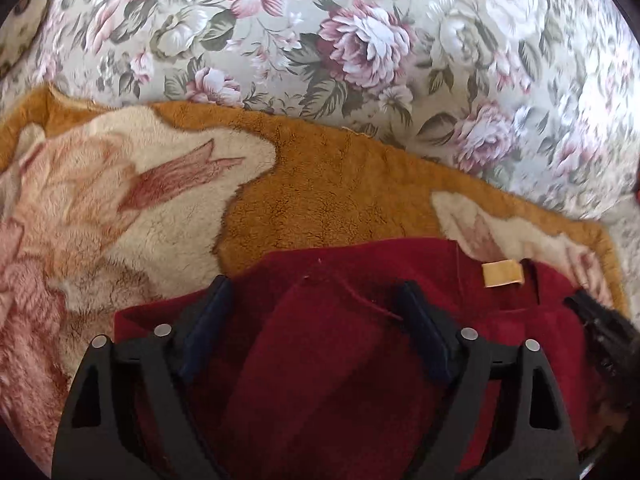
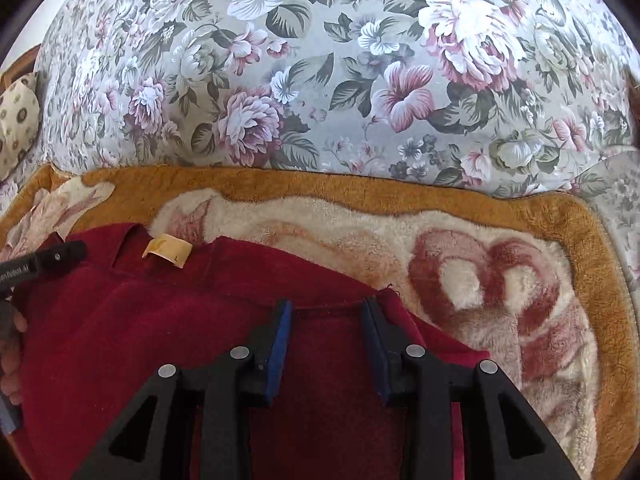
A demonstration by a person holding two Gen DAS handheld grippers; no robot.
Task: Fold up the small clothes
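Note:
A dark red fleece garment (image 1: 340, 360) lies on an orange and cream plush blanket (image 1: 320, 192), with a tan label (image 1: 503, 274) at its collar. My left gripper (image 1: 314, 292) is open, its jaws wide apart over a folded red flap. My right gripper (image 2: 326, 308) is open, its jaws on either side of the garment's hem edge (image 2: 326, 314). The garment (image 2: 160, 320) and label (image 2: 168, 251) also show in the right wrist view. The left gripper's body (image 2: 44, 260) shows at that view's left edge.
The blanket (image 2: 480, 280) lies on a floral bedspread (image 1: 360, 40) that fills the far side of both views (image 2: 320, 80). A patterned cushion (image 2: 16, 120) sits at the far left.

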